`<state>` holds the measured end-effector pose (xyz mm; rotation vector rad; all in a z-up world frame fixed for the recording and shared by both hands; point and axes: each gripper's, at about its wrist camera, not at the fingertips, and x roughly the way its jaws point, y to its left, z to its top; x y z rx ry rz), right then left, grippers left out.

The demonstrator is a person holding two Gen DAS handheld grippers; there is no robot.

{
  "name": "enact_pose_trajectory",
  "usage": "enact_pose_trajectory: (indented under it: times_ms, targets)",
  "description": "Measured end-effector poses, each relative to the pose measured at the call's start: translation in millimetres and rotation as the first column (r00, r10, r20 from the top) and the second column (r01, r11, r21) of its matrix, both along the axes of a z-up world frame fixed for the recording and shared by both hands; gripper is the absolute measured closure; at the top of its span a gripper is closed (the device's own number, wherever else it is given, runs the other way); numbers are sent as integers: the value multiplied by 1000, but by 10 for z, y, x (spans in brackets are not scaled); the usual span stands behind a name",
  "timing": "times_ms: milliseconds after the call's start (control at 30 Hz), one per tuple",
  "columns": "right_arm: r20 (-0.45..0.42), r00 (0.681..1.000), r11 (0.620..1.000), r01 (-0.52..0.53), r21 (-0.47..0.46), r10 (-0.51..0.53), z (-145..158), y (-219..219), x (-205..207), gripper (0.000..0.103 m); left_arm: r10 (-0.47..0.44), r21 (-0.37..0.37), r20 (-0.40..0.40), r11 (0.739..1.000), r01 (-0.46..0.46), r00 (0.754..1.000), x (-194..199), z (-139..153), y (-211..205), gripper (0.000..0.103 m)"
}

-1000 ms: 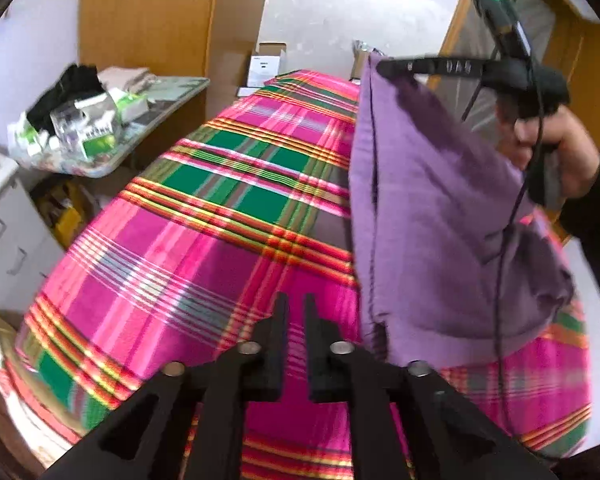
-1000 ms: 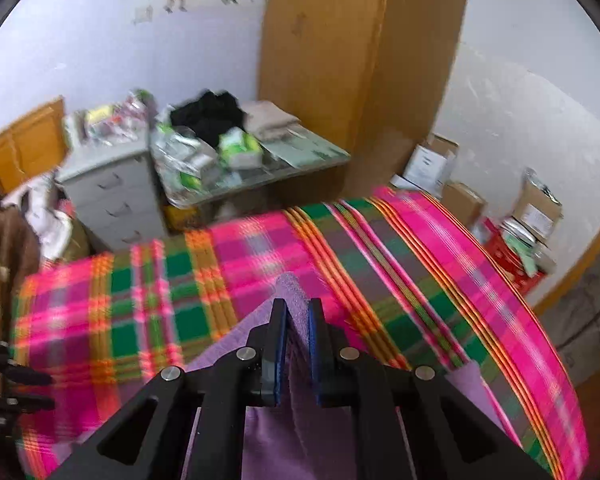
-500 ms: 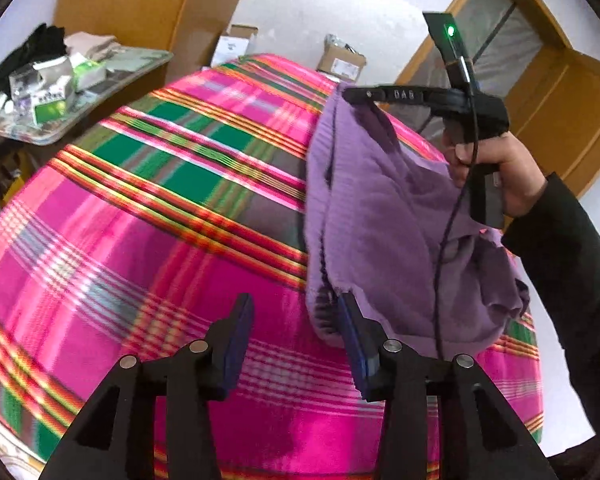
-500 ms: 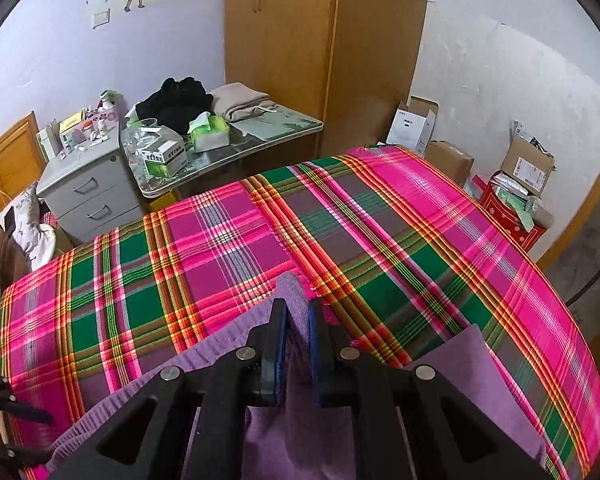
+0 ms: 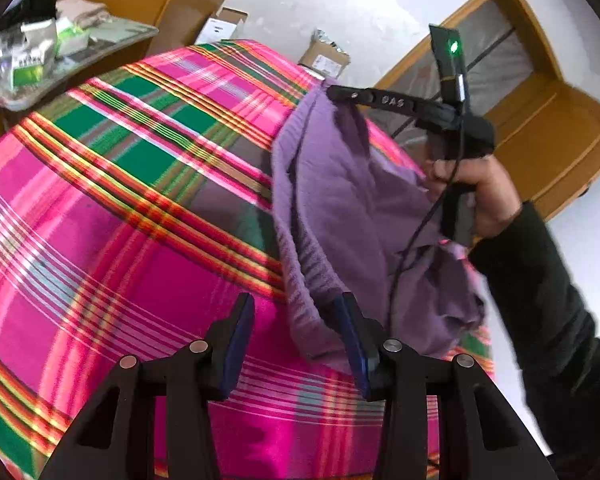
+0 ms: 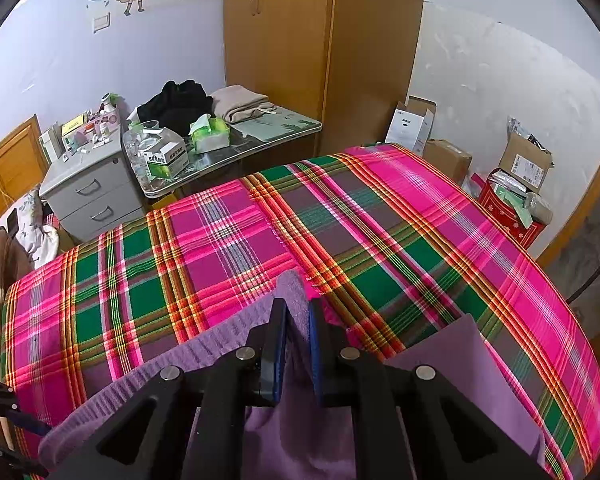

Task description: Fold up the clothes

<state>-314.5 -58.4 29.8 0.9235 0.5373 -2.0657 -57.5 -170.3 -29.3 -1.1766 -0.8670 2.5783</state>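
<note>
Since a second ago the left gripper (image 5: 296,336) has spread its jaws from closed to wide apart and swung in toward the hanging purple garment (image 5: 340,208), whose ribbed lower edge now sits between the two blue pads. From the left wrist view, that edge lies close against the right-hand pad while the other pad stands clear over the plaid bedspread (image 5: 120,200); nothing is clamped there. Higher up, the right gripper (image 5: 340,94) pinches the garment's top corner, held aloft by a person's hand (image 5: 472,192) in a dark sleeve, so the cloth drapes down to the bed (its far side bunched in loose folds). From the right wrist view, the right gripper (image 6: 297,312) has its jaws clenched on a tuft of purple garment (image 6: 292,288), the rest spilling below over the plaid bedspread (image 6: 380,220). Whether the left pads bracket one layer or two is hard to tell through the blur. Closing now could catch only a sliver of hem, which would slip when pulled taut, or grab doubled cloth and leave the fold skewed.
</note>
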Motion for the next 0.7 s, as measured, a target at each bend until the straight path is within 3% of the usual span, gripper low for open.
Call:
enact_pose_trajectory:
  times_ms: [200, 233, 333, 400, 433, 467, 533, 700]
  targets:
    - [1, 1000, 1000, 0, -3, 0, 1, 19, 13, 92, -16, 61, -28, 998, 17, 999, 32, 10, -10, 54]
    - [1, 1000, 1000, 1, -4, -1, 2, 21, 15, 92, -12, 53, -20, 998, 13, 1000, 14, -5, 0, 44]
    - [0, 1000, 1000, 1, -4, -1, 8, 25, 15, 92, -2, 20, 4, 1000, 2, 1000, -38, -50, 35, 43]
    - [-2, 1000, 1000, 3, -7, -3, 13, 29, 17, 92, 7, -60, 21, 998, -5, 1000, -71, -74, 97, 45]
    - [-3, 1000, 1000, 3, -7, -3, 13, 32, 19, 92, 7, -101, 22, 995, -4, 1000, -83, -72, 139, 49]
    - [-5, 1000, 1000, 4, -7, -4, 16, 31, 24, 92, 5, -137, 28, 991, -1, 1000, -99, -72, 180, 66]
    - [-16, 1000, 1000, 5, -6, -5, 32, 31, 38, 92, 1, -166, 51, 986, 8, 999, -126, -95, 217, 88]
    - [-49, 999, 1000, 19, -21, -20, 146, 42, 40, 92, 39, -210, 30, 977, -32, 999, -77, -41, 174, 93]
